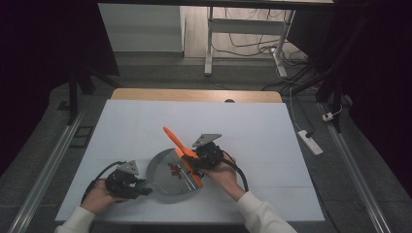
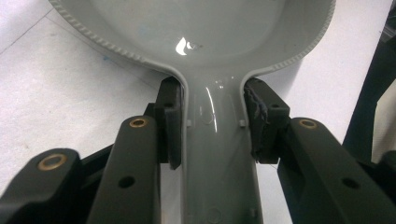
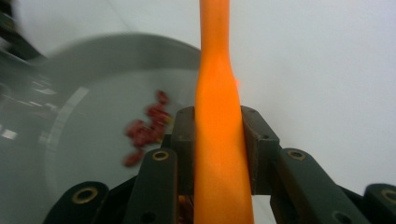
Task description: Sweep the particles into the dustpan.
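Note:
A grey dustpan [image 1: 163, 167] lies on the white table, with a small heap of red bits [image 1: 175, 170] inside it. My left gripper [image 1: 142, 189] is shut on the dustpan's handle [image 2: 212, 149], one pad on each side of it just below the pan [image 2: 210, 32]. My right gripper [image 1: 195, 164] is shut on an orange brush [image 1: 176, 141], whose handle tip points toward the far left. The brush's head rests at the dustpan's right edge. In the right gripper view the orange handle [image 3: 217, 88] runs up between the jaws of the right gripper [image 3: 218, 135]. The red bits [image 3: 147, 128] lie in the dustpan [image 3: 88, 149] to its left.
The white table top [image 1: 243, 126] has a wooden strip [image 1: 194, 94] along its far edge. A power strip [image 1: 310, 141] and cables lie on the floor to the right. A desk frame [image 1: 210, 43] stands beyond the table.

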`<state>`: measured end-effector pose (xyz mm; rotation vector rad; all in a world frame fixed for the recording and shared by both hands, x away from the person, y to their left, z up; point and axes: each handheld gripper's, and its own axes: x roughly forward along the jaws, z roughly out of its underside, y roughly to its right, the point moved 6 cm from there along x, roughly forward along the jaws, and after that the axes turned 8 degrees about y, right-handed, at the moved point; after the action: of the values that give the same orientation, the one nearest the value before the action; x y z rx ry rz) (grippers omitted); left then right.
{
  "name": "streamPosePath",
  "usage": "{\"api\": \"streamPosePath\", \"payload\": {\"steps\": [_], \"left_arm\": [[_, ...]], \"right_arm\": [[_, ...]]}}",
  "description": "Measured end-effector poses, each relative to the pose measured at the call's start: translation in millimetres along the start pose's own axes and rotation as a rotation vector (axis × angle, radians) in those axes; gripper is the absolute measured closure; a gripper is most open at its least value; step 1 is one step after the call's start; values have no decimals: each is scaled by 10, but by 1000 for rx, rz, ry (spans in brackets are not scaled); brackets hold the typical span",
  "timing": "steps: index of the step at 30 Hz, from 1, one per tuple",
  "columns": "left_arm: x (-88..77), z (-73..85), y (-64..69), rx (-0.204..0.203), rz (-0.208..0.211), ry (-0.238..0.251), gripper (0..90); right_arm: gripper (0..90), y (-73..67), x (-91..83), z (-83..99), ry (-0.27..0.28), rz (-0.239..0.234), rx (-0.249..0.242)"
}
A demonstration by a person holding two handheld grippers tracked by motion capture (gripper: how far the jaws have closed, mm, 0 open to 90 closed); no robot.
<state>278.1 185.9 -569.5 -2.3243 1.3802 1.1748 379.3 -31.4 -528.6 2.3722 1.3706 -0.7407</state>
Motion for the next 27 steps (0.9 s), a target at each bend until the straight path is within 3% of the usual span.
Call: {"api": "streamPosePath", "payload": {"steps": [3,7,10,17,22,27], "left_arm": [[-5,-1,0,1,0,2,621],[0,2,3,-1,-3,3,621],[1,7,4,0,-3,3,621],[-5,8,6,1,-3,6,621],[-3,10,6,0,-5,5,621],[3,14,2,-1,-4,2,621]], "right_arm": [[699,-115,6,-51,23,-61,25],[699,-203,-38,-124,59,-77,-19],[699,-120,-117,-151,82,-44,-9],[699,176,-305,-8,60,68,10],[699,278,-368,100,42,97,22],[699,322,-312,140,18,115,19]]}}
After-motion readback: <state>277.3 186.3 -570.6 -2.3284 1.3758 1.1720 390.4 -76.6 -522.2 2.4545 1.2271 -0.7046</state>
